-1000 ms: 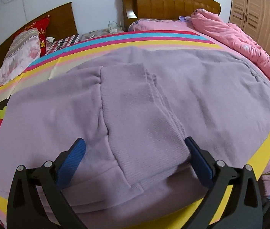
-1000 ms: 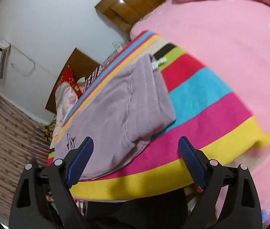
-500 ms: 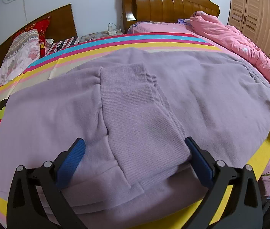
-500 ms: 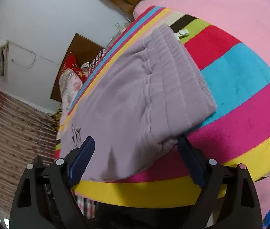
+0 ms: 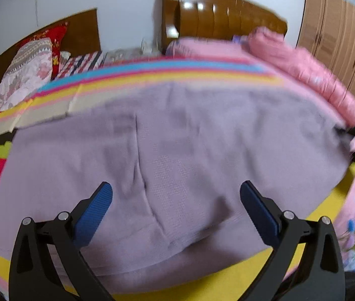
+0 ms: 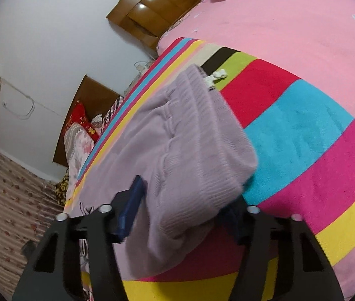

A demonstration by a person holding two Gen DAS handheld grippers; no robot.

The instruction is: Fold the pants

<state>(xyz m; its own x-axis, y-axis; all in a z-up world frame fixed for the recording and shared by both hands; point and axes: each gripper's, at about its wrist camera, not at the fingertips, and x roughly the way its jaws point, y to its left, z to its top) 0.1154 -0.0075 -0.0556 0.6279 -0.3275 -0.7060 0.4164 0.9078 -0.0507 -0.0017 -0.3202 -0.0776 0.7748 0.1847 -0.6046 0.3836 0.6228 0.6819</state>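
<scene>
Two claws are in view over a bed. Lilac pants (image 5: 182,150) lie spread flat on a striped blanket (image 5: 152,75), near its yellow front edge; the left wrist view is motion-blurred. The left claw (image 5: 176,205) hangs above the near edge of the pants, jaws spread wide, nothing between them.

In the right wrist view, the right claw (image 6: 185,213) has its jaws partly closed around the ribbed end of the pants (image 6: 177,150). The left pad (image 6: 131,208) lies against the fabric; the right finger is mostly hidden beneath the cloth. Whether the grip is fully tight cannot be told. The ribbed end lifts off the blanket (image 6: 303,130) at the claw.

A pink quilt (image 5: 310,75) lies along the bed's far right side. A wooden headboard (image 5: 217,20) stands against the wall.
</scene>
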